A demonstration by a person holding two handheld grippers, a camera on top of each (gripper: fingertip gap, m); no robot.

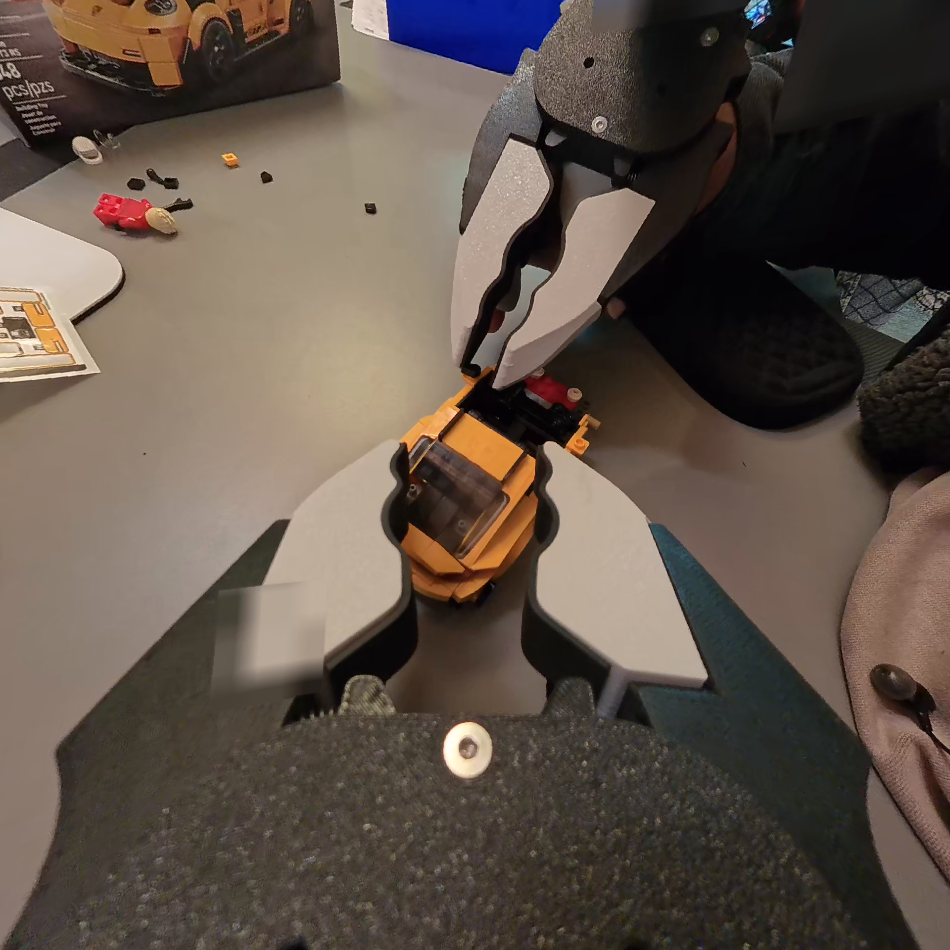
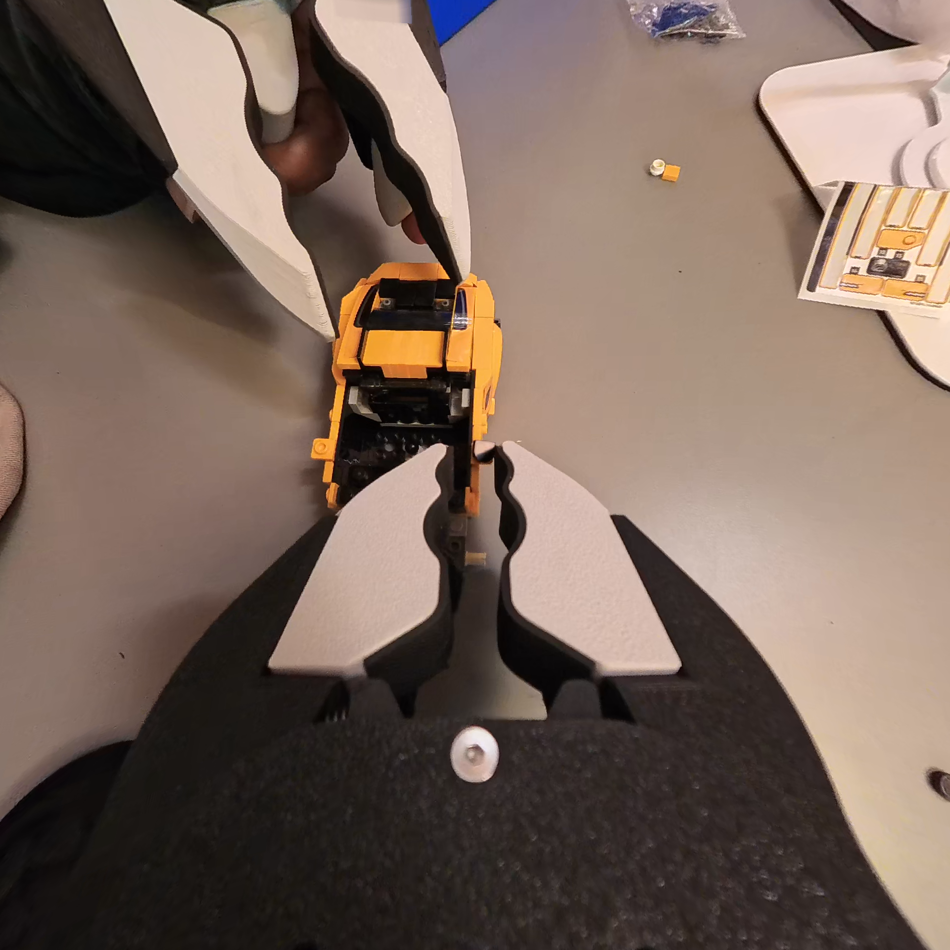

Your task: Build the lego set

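Left fingers [image 1: 470, 493] clamp car [image 1: 465, 493] (cabin)

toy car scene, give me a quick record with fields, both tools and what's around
surface: grey table
main object: orange brick car, rear section open
left tool: shut on the car's cabin sides
right tool: straddling the car's rear side wall, small black piece at its tips
loose parts: red minifigure, small black pieces
other: sticker sheet, printed box
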